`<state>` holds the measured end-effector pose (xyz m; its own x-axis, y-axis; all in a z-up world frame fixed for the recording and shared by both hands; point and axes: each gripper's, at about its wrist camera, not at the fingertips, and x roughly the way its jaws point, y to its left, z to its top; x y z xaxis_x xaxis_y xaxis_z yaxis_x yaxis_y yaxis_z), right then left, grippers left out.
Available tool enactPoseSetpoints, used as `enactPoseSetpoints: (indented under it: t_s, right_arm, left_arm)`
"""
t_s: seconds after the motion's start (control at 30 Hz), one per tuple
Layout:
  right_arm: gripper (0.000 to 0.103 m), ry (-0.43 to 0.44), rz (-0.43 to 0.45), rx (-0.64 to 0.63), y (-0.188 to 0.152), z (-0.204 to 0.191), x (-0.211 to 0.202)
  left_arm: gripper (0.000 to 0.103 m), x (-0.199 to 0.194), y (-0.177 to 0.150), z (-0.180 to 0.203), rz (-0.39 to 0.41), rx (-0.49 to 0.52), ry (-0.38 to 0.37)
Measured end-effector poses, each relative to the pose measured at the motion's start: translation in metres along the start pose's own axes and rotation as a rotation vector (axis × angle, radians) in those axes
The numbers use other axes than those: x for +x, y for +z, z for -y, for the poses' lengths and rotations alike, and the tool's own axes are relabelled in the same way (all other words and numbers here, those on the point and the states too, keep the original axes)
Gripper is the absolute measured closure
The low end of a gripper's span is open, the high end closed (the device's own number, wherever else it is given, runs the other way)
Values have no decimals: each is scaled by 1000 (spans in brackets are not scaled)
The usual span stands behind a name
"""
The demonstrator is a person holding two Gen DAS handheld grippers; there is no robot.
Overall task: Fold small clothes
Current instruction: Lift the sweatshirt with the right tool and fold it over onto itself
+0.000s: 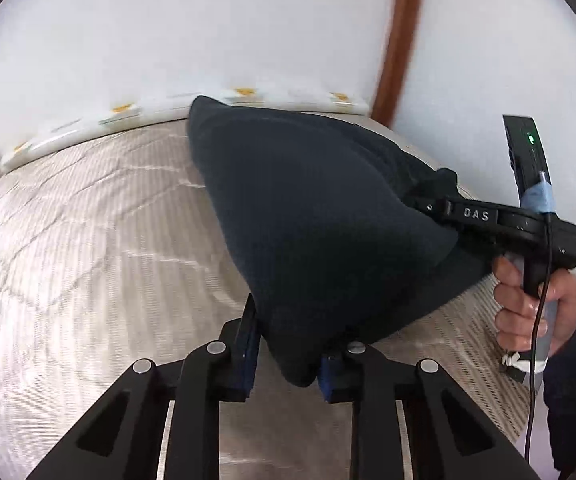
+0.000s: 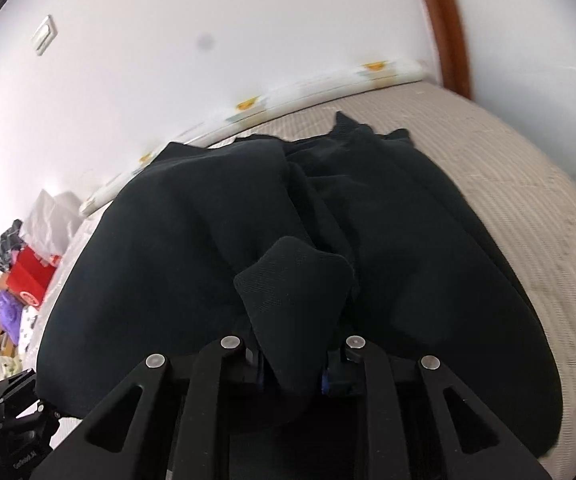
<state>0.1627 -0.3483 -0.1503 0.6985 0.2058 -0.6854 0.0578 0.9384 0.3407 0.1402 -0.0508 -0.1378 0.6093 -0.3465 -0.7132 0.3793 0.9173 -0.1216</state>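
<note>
1. Garment [image 1: 319, 216], dark navy knit: it hangs partly lifted over the bed [image 1: 88, 240], its far edge near the white patterned bolster [image 1: 88, 124] by the wall.
2. Left claw [image 1: 288, 364]: jaws drawn in on a bunched corner of the cloth, which fills the gap between the blue pads [image 1: 248, 344]; the grip looks secure.
3. Right claw [image 2: 291, 364]: pinching another fold of the same cloth; from the left wrist view it enters from the right, carried by a hand [image 1: 535, 304] in a dark sleeve.
4. Step in hand, as judged: both corners are held for carrying one edge across to form a fold.
5. To do it well: the two claws should travel together at equal height, so the edge between them stays taut and straight, and lay it down squarely on the opposite edge before letting go.
6. Risk: the middle of the cloth is rumpled in the right wrist view; a crease may be trapped unless the fabric is drawn flat first.
7. Look of the cloth: soft, thick, finely textured weave, matte, almost black; it drapes in heavy rounded folds. Which kind of garment it is cannot be told.
</note>
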Motion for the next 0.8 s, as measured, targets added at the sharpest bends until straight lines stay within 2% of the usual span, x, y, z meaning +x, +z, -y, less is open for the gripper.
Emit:
enactPoseSetpoints:
  t_s: [0.23, 0.37, 0.47, 0.57, 0.7, 0.8]
  right_arm:
    - [85, 63, -44, -64, 5, -73, 38]
    - [85, 93, -62, -113, 2, -112, 54]
    - [85, 102, -68, -122, 0, -126, 56]
    - [84, 115, -62, -110, 1, -123, 46]
    - [85, 171, 32, -97, -1, -105, 4]
    - [86, 153, 142, -113, -8, -97, -28]
  left_arm:
    - [81, -33, -16, -69, 9, -84, 80]
    - [81, -48, -31, -95, 7, -111, 115]
    - [81, -48, -41, -106, -17, -137, 105]
    - [80, -49, -50, -105, -23, -133, 114]
    - [77, -38, -48, -95, -49, -124, 115]
    - [77, -35, -51, -90, -61, -110, 102]
